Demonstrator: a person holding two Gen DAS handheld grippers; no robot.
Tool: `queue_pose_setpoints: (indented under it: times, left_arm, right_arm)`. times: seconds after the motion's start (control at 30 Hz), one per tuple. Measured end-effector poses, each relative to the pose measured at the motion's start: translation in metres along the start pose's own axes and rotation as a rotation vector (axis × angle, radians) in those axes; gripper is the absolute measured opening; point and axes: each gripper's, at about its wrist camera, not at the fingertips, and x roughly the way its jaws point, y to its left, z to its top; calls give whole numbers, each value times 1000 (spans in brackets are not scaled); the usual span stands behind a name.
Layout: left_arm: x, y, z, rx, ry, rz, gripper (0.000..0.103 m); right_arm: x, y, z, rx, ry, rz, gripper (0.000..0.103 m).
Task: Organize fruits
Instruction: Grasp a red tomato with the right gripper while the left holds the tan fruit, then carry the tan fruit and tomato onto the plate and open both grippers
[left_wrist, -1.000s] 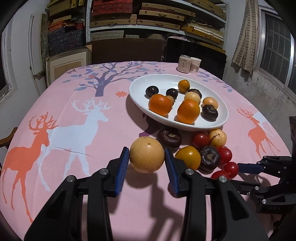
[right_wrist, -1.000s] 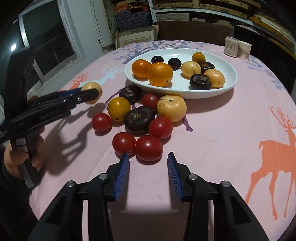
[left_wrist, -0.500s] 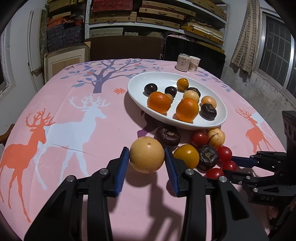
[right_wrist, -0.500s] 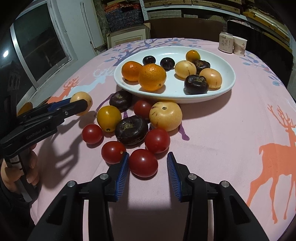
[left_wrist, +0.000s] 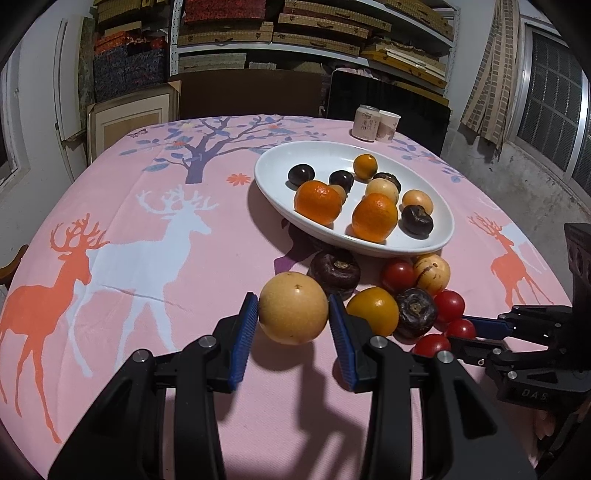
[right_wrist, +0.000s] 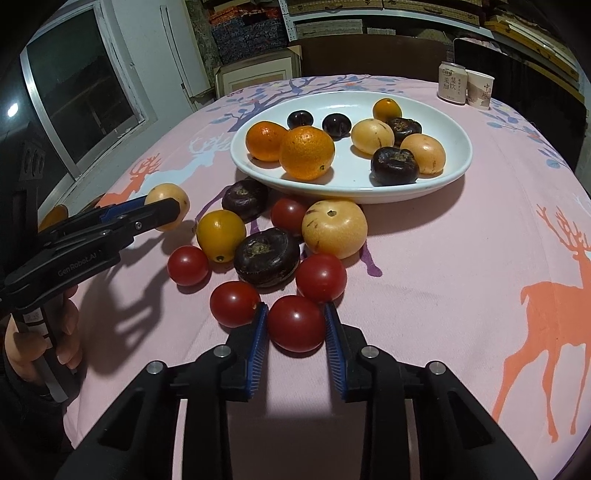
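Pink deer tablecloth (left_wrist: 155, 258) covered everything, shelves (left_wrist: 314, 33) behind. Left gripper (left_wrist: 293, 314) clamped a pale round fruit (left_wrist: 293, 307); right gripper (right_wrist: 295, 325) had just closed on a cherry tomato (right_wrist: 296, 323). White plate (right_wrist: 458, 162) sat beyond; right gripper's edge was cropped.

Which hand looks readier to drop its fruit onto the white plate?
Probably the left: its gripper holds the yellow fruit lifted, while the right gripper has just closed on a tomato on the cloth.
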Motion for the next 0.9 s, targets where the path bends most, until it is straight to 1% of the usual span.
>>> queue_pose_setpoints:
  times: [0.33, 0.63, 0.9]
  left_arm:
    - [0, 0, 0, -4, -4, -2, 39]
    - [-3, 2, 0, -9, -13, -5, 39]
    - [-4, 2, 0, -10, -14, -4, 39]
  right_arm:
    - [-5, -3, -5, 34, -11, 40, 31]
    - [-13, -4, -10, 42, -39, 50, 31]
    - [-18, -5, -14, 46, -47, 53, 31]
